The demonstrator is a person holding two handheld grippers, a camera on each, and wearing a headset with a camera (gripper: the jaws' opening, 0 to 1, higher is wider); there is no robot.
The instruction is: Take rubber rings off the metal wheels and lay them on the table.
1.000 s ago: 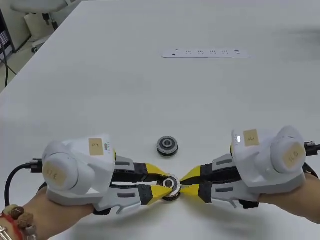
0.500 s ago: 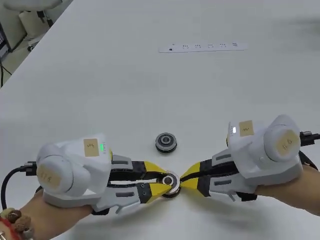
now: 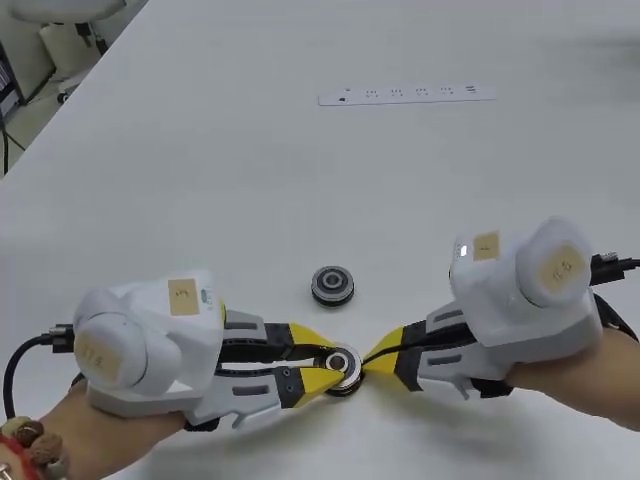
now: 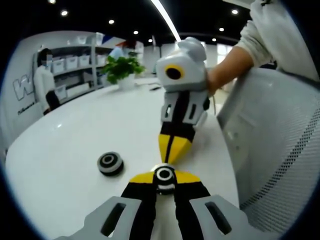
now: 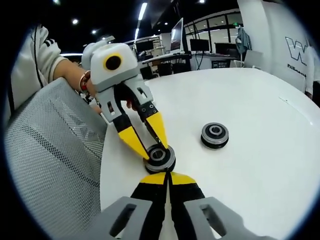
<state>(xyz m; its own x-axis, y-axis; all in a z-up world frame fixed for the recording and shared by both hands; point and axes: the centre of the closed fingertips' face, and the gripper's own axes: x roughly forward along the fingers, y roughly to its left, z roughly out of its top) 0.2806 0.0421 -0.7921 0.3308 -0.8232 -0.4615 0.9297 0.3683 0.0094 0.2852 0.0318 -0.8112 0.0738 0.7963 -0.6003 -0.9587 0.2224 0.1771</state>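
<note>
Table white | left gripper, lower centre, clamps wheel, unmoved | right gripper, jaws pressed together, has tipped upward | second wheel just above centre, untouched | rubber ring at right tips: peel likely starting.

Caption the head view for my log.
Left gripper clamps a metal wheel, right gripper shut at its edge; second wheel lies beyond.

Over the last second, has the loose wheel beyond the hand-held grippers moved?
No. The loose wheel keeps its spot relative to the power strip; the camera shifted.
</note>
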